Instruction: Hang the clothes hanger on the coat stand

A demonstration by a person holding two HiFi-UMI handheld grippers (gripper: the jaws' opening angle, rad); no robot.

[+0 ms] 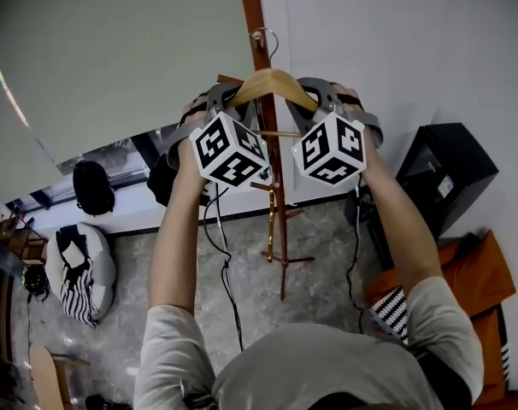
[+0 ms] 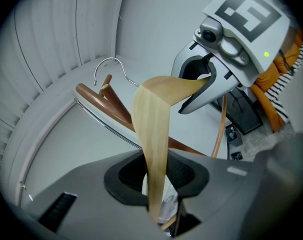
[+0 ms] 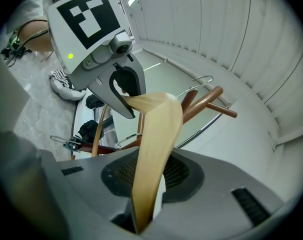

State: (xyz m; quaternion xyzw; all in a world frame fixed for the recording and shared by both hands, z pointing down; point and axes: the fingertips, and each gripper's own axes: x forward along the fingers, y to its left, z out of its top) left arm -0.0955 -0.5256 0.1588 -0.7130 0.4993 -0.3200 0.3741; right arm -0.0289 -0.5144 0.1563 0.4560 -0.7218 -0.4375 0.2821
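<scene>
A light wooden clothes hanger (image 1: 274, 84) is held up high between both grippers. My left gripper (image 1: 223, 102) is shut on its left arm (image 2: 151, 134), and my right gripper (image 1: 325, 101) is shut on its right arm (image 3: 156, 144). The hanger's metal hook (image 1: 264, 38) stands right beside the red-brown pole of the coat stand (image 1: 254, 11). In the left gripper view the hook (image 2: 109, 65) curves just over a peg (image 2: 105, 86). In the right gripper view the hook (image 3: 202, 79) lies by the peg tips (image 3: 214, 98). Whether the hook rests on a peg I cannot tell.
The coat stand's foot (image 1: 283, 259) stands on a marble floor against a white wall. A black box (image 1: 447, 173) and an orange cushion (image 1: 477, 280) lie at the right. A striped beanbag (image 1: 79, 276) and a black bag (image 1: 92, 186) sit at the left. Cables hang below the grippers.
</scene>
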